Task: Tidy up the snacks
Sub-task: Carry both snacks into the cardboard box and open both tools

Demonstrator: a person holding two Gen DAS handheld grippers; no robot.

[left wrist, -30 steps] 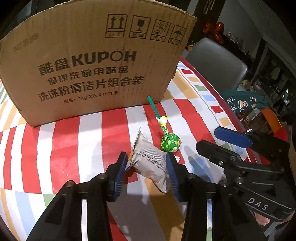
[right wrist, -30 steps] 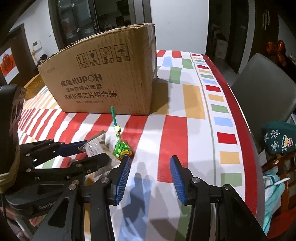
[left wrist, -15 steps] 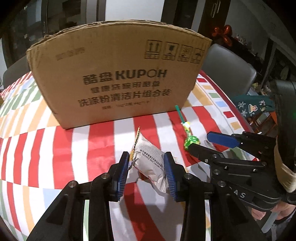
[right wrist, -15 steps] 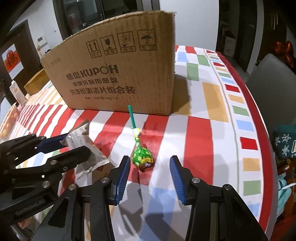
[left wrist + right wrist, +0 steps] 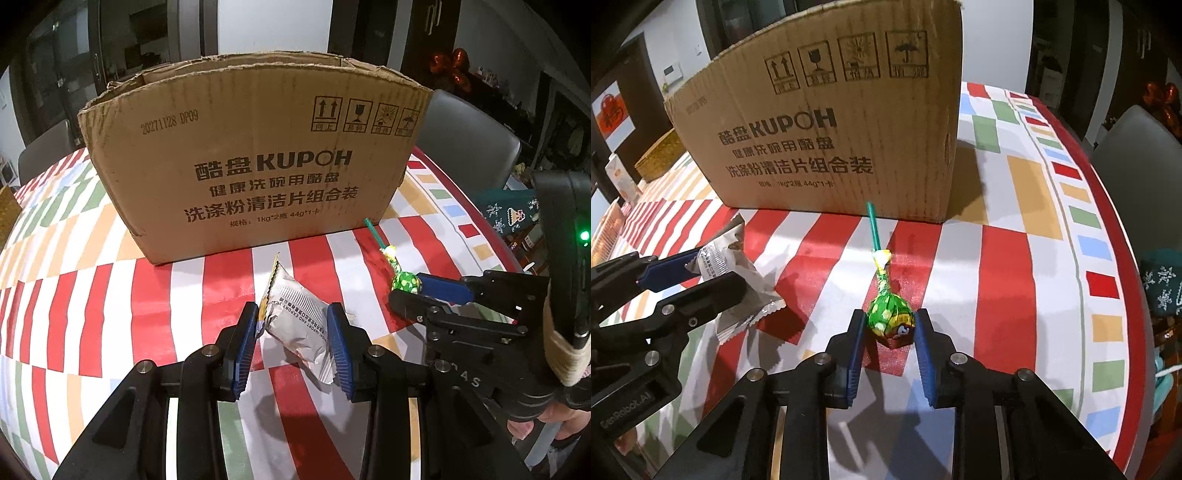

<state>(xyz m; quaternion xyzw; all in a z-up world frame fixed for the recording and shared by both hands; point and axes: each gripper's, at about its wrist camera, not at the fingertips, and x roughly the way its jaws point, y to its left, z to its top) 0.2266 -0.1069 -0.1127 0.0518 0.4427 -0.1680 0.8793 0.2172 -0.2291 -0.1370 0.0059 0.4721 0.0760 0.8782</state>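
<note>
A silver snack packet [image 5: 295,321] is pinched between the blue pads of my left gripper [image 5: 292,308], which is shut on it and holds it just above the striped tablecloth [image 5: 74,295]. To its right, a green-wrapped lollipop [image 5: 886,306] lies on the cloth, its green stick pointing at the cardboard box [image 5: 831,129]. My right gripper [image 5: 890,315] has its jaws closing on the lollipop's head, and both pads touch the wrapper. In the left wrist view the right gripper [image 5: 406,288] and the lollipop [image 5: 404,282] show at the right. The open-topped box [image 5: 258,166] stands just behind both snacks.
The table edge curves down the right side, with a grey chair [image 5: 469,140] and a dark green cushion [image 5: 509,214] beyond it. A wicker basket [image 5: 661,157] and a small carton [image 5: 622,181] sit far left of the box.
My right gripper slid left to the lollipop and its jaws drew together on the head. My left gripper rose and tipped up with the packet, bringing the box's top rim into view.
</note>
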